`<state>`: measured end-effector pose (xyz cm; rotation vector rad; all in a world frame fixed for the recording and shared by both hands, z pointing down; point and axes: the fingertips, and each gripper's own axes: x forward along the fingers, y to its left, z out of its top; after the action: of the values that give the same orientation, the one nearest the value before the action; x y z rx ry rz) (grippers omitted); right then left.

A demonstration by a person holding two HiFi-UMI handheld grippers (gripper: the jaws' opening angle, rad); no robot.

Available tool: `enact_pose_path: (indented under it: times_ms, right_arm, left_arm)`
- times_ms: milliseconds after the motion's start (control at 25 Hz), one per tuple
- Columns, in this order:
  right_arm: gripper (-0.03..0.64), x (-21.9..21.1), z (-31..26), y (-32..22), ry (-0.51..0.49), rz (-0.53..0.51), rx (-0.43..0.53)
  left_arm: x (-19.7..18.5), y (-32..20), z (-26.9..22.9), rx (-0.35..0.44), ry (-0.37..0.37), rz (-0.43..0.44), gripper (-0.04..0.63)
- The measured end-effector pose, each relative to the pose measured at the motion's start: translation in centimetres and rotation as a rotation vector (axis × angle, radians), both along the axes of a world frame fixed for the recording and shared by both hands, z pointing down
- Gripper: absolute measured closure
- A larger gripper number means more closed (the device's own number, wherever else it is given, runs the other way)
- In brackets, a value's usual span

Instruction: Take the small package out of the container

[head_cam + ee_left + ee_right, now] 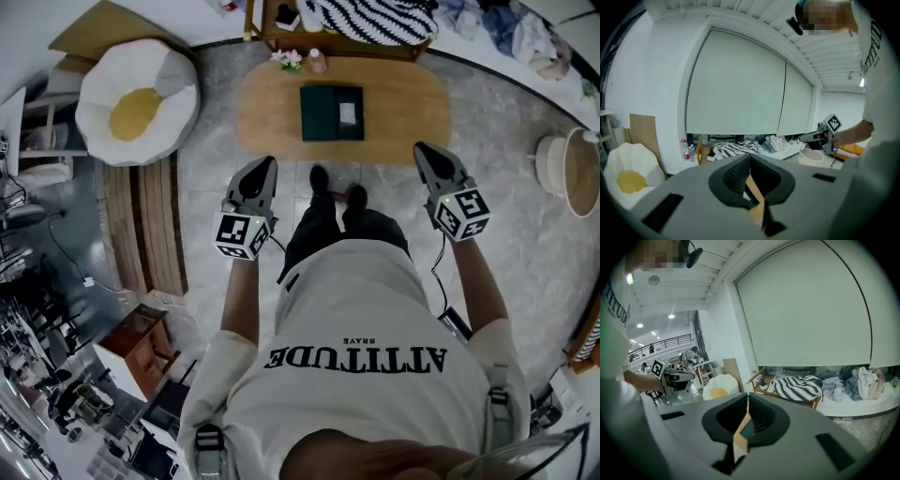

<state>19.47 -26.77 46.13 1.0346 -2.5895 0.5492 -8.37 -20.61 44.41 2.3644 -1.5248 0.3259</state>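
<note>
From the head we look steeply down on the wooden table, some way off. Both gripper cameras ride low, facing forward toward the blind; all three share the striped blanket.

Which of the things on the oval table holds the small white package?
The dark green container in the middle of the table; the package lies in its right half. The flowers and the small pinkish object stand at the far edge.

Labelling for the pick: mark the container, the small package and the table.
container [317, 114]: head view, dark green left part.
small package [348, 113]: head view, its white top.
table [403, 103]: head view, bare wood right of container.
</note>
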Motion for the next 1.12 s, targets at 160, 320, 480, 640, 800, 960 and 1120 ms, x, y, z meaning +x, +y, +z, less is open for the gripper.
enact_pose_path:
  times_ms: [160, 320, 480, 640, 800, 960, 1120]
  right_arm:
    - [0.594, -1.4, 1.0, -1.3, 0.027, 0.019, -0.017]
    - [0.594, -2.6, 1.9, -2.8, 0.049, 0.048, -0.030]
    - [0.594, -4.1, 3.0, -4.1, 0.071, 0.059, -0.038]
    - [0.594, -5.0, 4.3, -5.0, 0.094, 0.070, -0.067]
    - [0.594, -6.1, 6.2, -5.4, 0.111, 0.070, -0.102]
    - [0.594, -6.7, 8.7, -5.5, 0.130, 0.063, -0.144]
    - [0.594, -7.6, 11.4, -6.5, 0.147, 0.055, -0.171]
  left_arm:
    - [-1.2, -2.2, 1.3, -0.020, 0.000, 0.048, 0.574]
    - [-2.4, -4.5, 2.6, -0.040, 0.016, 0.086, 0.574]
    - [-3.4, -6.7, 3.9, -0.048, 0.029, 0.124, 0.574]
    - [-3.8, -8.5, 5.7, -0.072, 0.042, 0.160, 0.574]
    - [-4.0, -9.9, 7.7, -0.094, 0.044, 0.192, 0.574]
    - [-3.7, -10.9, 9.6, -0.117, 0.043, 0.217, 0.574]
    - [-3.7, -11.9, 12.3, -0.146, 0.043, 0.237, 0.574]
